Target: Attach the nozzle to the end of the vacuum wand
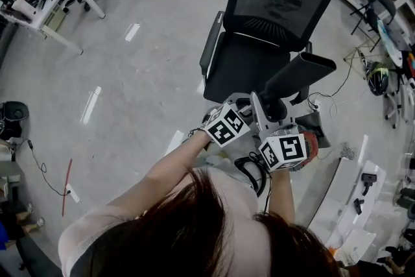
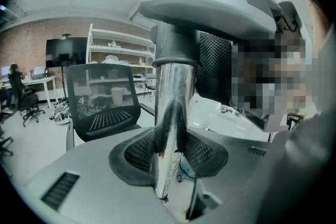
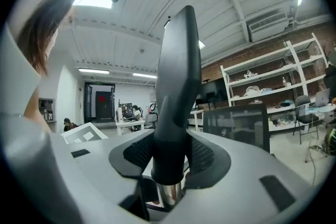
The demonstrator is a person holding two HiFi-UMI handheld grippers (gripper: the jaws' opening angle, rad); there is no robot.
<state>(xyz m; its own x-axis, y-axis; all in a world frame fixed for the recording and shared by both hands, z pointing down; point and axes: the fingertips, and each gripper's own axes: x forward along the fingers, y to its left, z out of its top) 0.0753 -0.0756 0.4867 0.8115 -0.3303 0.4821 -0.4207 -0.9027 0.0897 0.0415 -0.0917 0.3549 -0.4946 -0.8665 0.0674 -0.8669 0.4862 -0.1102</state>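
The nozzle [image 3: 176, 92] is black, the wand [image 2: 170, 107] shiny silver

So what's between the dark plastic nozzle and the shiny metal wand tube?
Nothing: the right gripper view shows the dark plastic nozzle seated straight on the shiny metal wand tube.

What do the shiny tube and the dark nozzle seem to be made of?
The shiny silver vacuum wand tube is probably polished metal: it mirrors the room. The dark tapered nozzle looks like matte plastic: dull, evenly dark grey, without sharp reflections.

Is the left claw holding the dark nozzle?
No, the left claw is shut on the shiny metal wand.
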